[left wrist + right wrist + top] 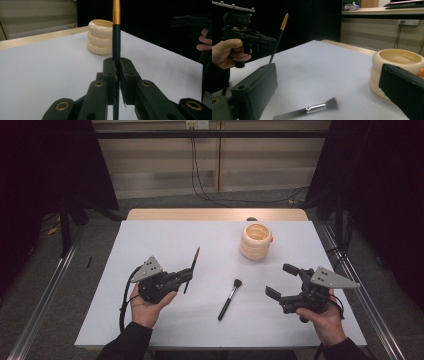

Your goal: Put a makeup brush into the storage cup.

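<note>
Clamping a slim brush [192,268], the left hand-held gripper [188,276] hovers mid-table [150,235]; the right hand-held gripper [281,281] gapes near the right edge.

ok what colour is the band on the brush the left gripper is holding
Golden orange, above a dark handle; clearest in the left gripper view: brush, left gripper.

Glossy cream holder [256,241], matt white table [165,240], brush [229,300] w/ shiny metal ferrule.
</note>
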Available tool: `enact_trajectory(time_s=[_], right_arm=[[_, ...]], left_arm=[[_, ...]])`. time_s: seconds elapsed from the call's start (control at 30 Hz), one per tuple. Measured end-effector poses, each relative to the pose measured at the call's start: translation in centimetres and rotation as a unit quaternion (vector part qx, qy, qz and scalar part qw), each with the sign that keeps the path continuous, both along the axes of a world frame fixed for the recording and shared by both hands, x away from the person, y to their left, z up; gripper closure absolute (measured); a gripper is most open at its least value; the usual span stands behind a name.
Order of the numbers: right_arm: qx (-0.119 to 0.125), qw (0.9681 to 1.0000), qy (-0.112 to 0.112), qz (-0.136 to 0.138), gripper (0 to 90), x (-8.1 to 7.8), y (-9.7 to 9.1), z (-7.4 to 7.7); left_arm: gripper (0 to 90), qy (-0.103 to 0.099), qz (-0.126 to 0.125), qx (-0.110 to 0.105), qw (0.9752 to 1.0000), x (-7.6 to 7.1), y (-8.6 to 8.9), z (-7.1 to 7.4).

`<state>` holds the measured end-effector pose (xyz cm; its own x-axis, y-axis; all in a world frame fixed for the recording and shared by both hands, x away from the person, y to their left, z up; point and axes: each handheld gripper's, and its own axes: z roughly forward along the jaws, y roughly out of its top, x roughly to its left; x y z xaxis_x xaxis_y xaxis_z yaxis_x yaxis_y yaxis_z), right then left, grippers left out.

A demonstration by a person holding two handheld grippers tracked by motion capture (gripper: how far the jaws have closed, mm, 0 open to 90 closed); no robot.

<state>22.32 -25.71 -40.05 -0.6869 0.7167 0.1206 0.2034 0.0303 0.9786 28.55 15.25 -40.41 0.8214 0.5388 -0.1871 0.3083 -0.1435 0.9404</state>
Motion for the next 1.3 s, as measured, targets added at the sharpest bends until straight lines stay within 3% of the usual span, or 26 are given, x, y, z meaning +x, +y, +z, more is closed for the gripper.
enact_trajectory(time_s=[0.1,0.17,0.23,0.33,0.37,0.5,0.67,0.77,0.83,1.0,1.1,1.2,1.27,1.3], right_arm=[[-0.001,0.9999,-0.013,0.01,3.8,0.3,0.8,0.2],[0.003,0.9996,-0.025,0.013,4.3,0.5,1.3,0.3],[0.006,0.9993,-0.035,0.016,4.8,0.7,1.8,0.4],[0.012,0.9995,-0.019,0.023,4.3,0.9,2.5,0.4],[0.004,0.9994,-0.016,0.031,4.1,1.1,2.9,0.3],[-0.001,0.999,-0.006,0.044,3.6,1.5,3.6,0.2],[-0.013,0.9981,0.007,0.06,3.3,2.3,4.9,0.3],[-0.007,0.9975,0.003,0.07,2.3,2.6,5.6,0.5],[0.001,0.9975,0.0,0.07,2.0,2.8,5.8,0.6],[0.0,0.9973,0.001,0.074,0.8,3.4,6.5,1.0],[0.0,0.9965,-0.002,0.084,3.1,4.0,7.0,1.3],[0.003,0.9956,0.002,0.093,11.9,4.6,7.5,1.4],[0.003,0.9951,0.004,0.099,11.9,5.0,8.0,1.4],[0.002,0.9948,0.003,0.102,13.3,5.0,8.2,1.4]], left_arm=[[83.9,0.0,0.001,0.01,1.0,-0.3,-0.3,0.2],[83.9,-0.003,-0.01,0.0,0.9999,-0.3,-0.7,0.0],[83.9,-0.002,-0.008,0.011,0.9999,-0.4,-0.9,0.0],[83.9,0.0,-0.015,0.013,0.9998,-0.5,-1.4,-0.1],[83.9,0.001,-0.012,0.013,0.9998,-0.5,-1.5,-0.1],[83.9,0.008,-0.025,-0.004,0.9996,-0.3,-2.0,-0.1],[83.9,0.003,-0.023,0.003,0.9997,-0.6,-2.6,0.2],[83.9,0.003,-0.032,-0.003,0.9995,-0.5,-3.0,0.1],[83.8,0.005,-0.031,0.004,0.9995,-0.4,-3.3,0.2],[83.9,0.004,-0.034,0.002,0.9994,0.2,-3.8,0.3],[83.8,0.002,-0.032,0.01,0.9994,0.1,-4.2,0.2],[83.9,0.003,-0.038,0.0,0.9993,0.0,-4.5,0.0],[83.9,0.0,-0.032,0.01,0.9995,-0.2,-4.5,0.1],[83.9,-0.001,-0.036,0.002,0.9994,-0.2,-4.5,0.0]])
